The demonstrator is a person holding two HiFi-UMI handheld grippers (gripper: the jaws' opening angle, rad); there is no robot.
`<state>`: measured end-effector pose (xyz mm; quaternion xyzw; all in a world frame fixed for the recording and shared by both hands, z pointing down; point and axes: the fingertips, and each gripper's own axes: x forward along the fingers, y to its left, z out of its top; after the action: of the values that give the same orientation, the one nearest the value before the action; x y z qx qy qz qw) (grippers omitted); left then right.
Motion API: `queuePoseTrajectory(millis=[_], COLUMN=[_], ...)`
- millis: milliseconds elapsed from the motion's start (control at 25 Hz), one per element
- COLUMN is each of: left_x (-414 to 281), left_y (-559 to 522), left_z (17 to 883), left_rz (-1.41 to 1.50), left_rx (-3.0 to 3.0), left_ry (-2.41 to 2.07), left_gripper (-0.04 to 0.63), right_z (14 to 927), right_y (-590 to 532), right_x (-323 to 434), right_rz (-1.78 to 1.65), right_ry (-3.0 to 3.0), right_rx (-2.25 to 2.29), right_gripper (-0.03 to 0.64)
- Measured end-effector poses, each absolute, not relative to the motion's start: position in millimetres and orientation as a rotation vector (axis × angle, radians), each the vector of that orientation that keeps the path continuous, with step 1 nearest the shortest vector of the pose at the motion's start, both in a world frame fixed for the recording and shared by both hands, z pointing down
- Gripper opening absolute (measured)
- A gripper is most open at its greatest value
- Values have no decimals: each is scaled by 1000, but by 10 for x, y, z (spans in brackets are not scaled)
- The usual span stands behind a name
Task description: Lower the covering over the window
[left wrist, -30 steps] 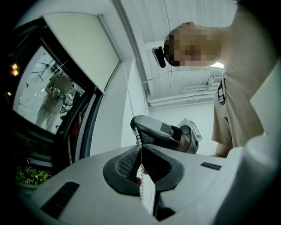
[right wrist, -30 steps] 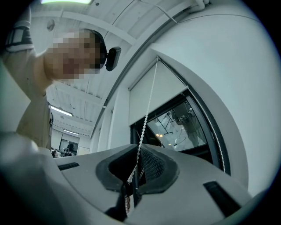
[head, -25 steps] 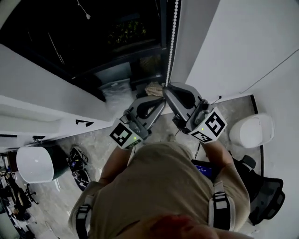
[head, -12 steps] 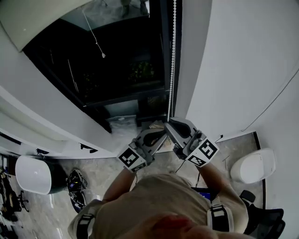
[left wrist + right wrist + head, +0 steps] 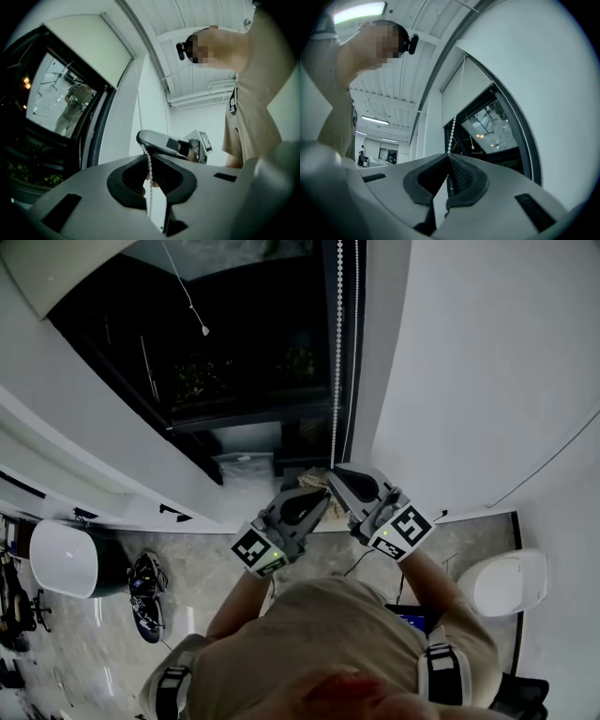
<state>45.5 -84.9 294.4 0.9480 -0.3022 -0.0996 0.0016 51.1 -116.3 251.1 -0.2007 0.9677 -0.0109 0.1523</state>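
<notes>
A white bead chain [image 5: 337,352] hangs down the right side of the dark window [image 5: 253,343]. The pale roller blind [image 5: 89,47] covers only the top of the window; it also shows in the right gripper view as the blind [image 5: 464,89]. My right gripper [image 5: 333,472] is the upper one on the chain, and its jaws have just been closing, so the right gripper [image 5: 449,154] now pinches the chain [image 5: 452,129]. Just below it, my left gripper [image 5: 323,495] is shut on the same chain; the chain [image 5: 139,103] runs down into the left gripper [image 5: 149,157].
A white wall [image 5: 469,362] stands right of the window, and a window sill [image 5: 244,474] lies under it. On the floor are a white round seat [image 5: 61,559], dark shoes [image 5: 145,582] and a white rounded object [image 5: 511,582].
The head view has tipped up, so more of the window and blind shows. Both grippers have shifted a little at the chain's lower end, still side by side.
</notes>
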Motion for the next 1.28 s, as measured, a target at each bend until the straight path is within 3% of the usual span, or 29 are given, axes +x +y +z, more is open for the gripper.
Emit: queuePoseTrajectory(millis=[40, 160, 320, 440, 480, 600, 720, 800, 880, 1120, 1200, 1280], left_x=[375, 175, 415, 755, 835, 853, 713, 629, 615, 819, 838, 819], left_y=[-861, -966, -1131, -1267, -1302, -1327, -1372, -1411, -1405, -1233, -1168, -1114], left_z=[2959, 2855, 2415, 2314, 2342, 2421, 2529, 2639, 2744, 3065, 3049, 3025], left_rz=[-377, -498, -466, -330, -282, -281, -252, -220, -210, -163, -185, -170], left_rx=[2929, 2843, 2975, 3010, 3001, 2959, 2960, 2953, 2941, 2935, 2931, 2956], left_ry=[-965, -1048, -1030, -1040, -1067, -1119, -1214, -1248, -1214, -1092, -1061, -1039], left_gripper=[26, 122, 137, 118, 32, 27, 26, 26, 26, 26, 26, 26], right_z=[2632, 2974, 3074, 3127, 3140, 3169, 3143, 3003, 2759, 2450, 2477, 2491], right_y=[-1221, -1254, -1190, -1181, -1171, -1103, -1024, -1124, -1296, -1320, -1328, -1338], right_x=[557, 661, 646, 669, 696, 721, 719, 890, 1060, 834, 793, 810], right_rz=[-75, -203, -185, -214, -232, -249, -54, -18, -43, 64, 65, 5], right_ry=[2791, 2845, 2871, 2867, 2865, 2884, 2932, 2864, 2763, 2750, 2774, 2779], right_rx=[-581, -553, -499, -471, -466, -434, -370, -387, -444, -443, -454, -436], right_gripper=[11, 11, 11, 11, 11, 11, 12, 99, 114, 107, 32, 14])
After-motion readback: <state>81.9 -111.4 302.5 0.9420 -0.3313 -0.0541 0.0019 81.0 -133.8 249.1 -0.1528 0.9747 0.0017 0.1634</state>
